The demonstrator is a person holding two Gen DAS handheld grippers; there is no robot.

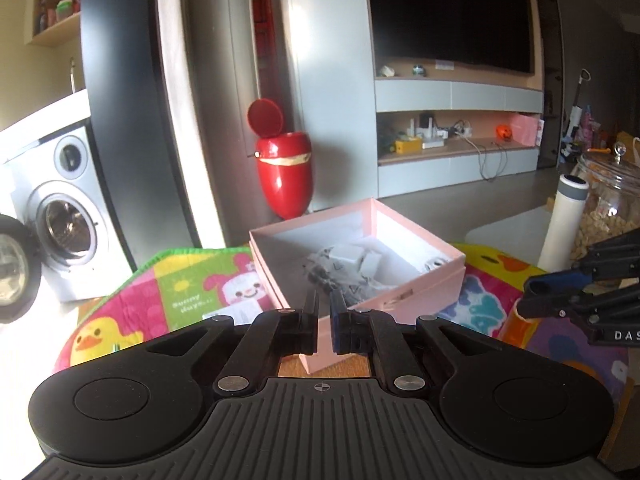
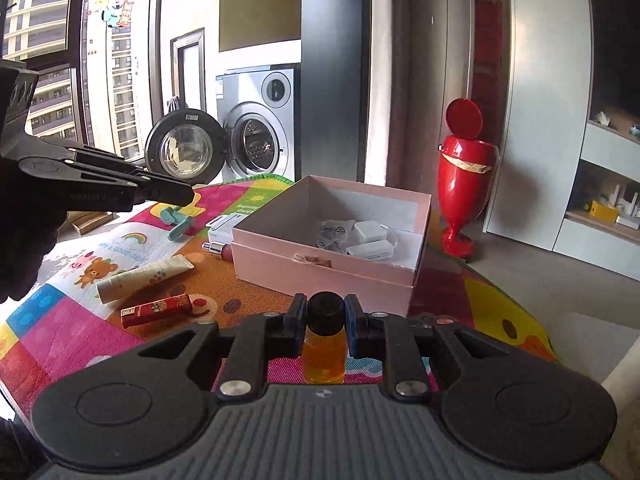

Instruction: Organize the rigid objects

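Note:
An open pink box [image 2: 320,268] stands on the colourful mat; it also shows in the left wrist view [image 1: 424,280]. White adapters [image 2: 370,240] and dark bagged items lie inside it. My right gripper [image 2: 325,312] is shut on a small amber bottle with a black cap [image 2: 324,354], just in front of the box's near wall. My left gripper [image 1: 324,312] is nearly shut and empty, above the box's near corner; it also shows at the left of the right wrist view [image 2: 176,196].
On the mat left of the box lie a white tube [image 2: 144,278], a red lighter box [image 2: 156,311], a teal roller [image 2: 178,222] and a small spray bottle [image 2: 218,249]. A white bottle [image 1: 562,224] and glass jar [image 1: 608,208] stand at right. A red bin [image 2: 466,188] stands behind.

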